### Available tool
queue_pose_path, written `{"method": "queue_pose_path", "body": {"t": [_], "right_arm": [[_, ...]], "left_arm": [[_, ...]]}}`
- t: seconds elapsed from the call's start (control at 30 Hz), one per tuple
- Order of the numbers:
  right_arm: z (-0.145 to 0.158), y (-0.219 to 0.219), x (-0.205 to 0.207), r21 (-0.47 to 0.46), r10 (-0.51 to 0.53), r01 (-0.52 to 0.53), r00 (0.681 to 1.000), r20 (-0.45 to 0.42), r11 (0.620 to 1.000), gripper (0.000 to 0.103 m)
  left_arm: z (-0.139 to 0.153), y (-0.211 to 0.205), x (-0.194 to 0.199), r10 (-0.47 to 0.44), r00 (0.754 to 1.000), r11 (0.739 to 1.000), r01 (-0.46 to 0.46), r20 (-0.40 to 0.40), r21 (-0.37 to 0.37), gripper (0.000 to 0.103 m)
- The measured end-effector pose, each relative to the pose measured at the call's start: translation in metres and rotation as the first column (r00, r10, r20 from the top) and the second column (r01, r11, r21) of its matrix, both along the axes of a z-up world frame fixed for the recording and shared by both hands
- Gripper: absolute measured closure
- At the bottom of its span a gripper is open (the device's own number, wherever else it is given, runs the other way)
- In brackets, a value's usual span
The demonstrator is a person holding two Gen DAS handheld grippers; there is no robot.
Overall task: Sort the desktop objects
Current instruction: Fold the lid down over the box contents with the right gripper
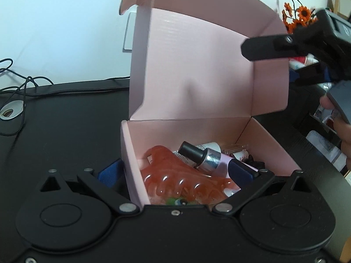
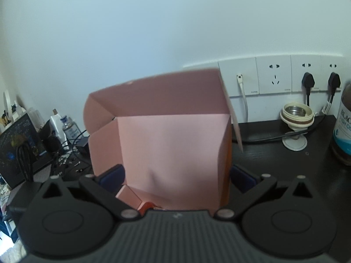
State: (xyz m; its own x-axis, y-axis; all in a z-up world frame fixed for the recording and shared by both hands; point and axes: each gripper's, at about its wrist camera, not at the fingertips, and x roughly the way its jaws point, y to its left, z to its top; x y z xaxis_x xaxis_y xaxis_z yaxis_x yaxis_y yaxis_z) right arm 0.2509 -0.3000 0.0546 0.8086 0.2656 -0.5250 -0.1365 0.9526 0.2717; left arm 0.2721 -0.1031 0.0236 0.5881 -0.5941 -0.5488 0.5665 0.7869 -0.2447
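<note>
A: Where does the pink box (image 1: 219,131) stand?

B: On the dark desk (image 1: 65,142), lid (image 1: 197,65) raised upright. In the left wrist view the left gripper (image 1: 175,171) is spread wide, 1 blue pad (image 1: 109,173) outside the box's left wall and the other pad (image 1: 240,171) inside the box. It holds nothing.

A: What lies in the box?

B: An orange translucent hair claw (image 1: 175,175) at the near side, a small bottle (image 1: 204,157) with a black cap and silver collar lying tilted on top of other things, and some small items behind it that I cannot identify.

A: And the right gripper?

B: In the left view it (image 1: 274,63) comes in from the upper right, in front of the lid's right edge, with a hand (image 1: 342,127) on its grey handle. In its own view the right gripper's jaws stand wide apart, with the pink lid (image 2: 171,153) between the 2 blue pads (image 2: 111,177); I cannot tell whether they touch it.

A: Anything else around?

B: Orange flowers (image 1: 296,15) behind the right gripper, black cables (image 1: 22,81) at the desk's left edge, wall sockets (image 2: 274,76) with 2 black plugs, and a brown bottle (image 2: 344,127) at the far right.
</note>
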Motion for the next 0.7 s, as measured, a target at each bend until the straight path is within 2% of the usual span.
{"method": "queue_pose_path", "body": {"t": [0.2, 0.33, 0.47, 0.6, 0.7], "right_arm": [[-0.001, -0.007, -0.002, 0.031, 0.002, -0.002, 1.000, 0.014, 1.000, 0.001], [-0.001, -0.010, -0.001, 0.053, 0.006, -0.006, 1.000, 0.013, 0.999, 0.001], [-0.001, -0.014, 0.001, 0.074, 0.009, -0.010, 1.000, 0.013, 0.997, 0.001], [-0.001, -0.017, 0.002, 0.096, 0.013, -0.014, 1.000, 0.012, 0.995, 0.001], [0.001, -0.020, 0.002, 0.114, 0.021, -0.021, 1.000, 0.002, 0.993, 0.001]], "left_arm": [[0.004, 0.006, 0.001, 0.012, 1.000, 0.999, -0.013, -0.015, -0.050, 0.000], [0.022, 0.019, 0.000, 0.021, 0.999, 0.996, -0.016, 0.047, -0.092, 0.000], [0.040, 0.042, 0.006, 0.061, 0.993, 0.964, -0.032, 0.101, -0.263, 0.000], [0.046, 0.023, 0.000, 0.056, 0.975, 0.976, -0.007, 0.216, -0.218, 0.000], [0.048, 0.007, -0.002, 0.045, 0.970, 0.983, 0.000, 0.240, -0.183, 0.000]]}}
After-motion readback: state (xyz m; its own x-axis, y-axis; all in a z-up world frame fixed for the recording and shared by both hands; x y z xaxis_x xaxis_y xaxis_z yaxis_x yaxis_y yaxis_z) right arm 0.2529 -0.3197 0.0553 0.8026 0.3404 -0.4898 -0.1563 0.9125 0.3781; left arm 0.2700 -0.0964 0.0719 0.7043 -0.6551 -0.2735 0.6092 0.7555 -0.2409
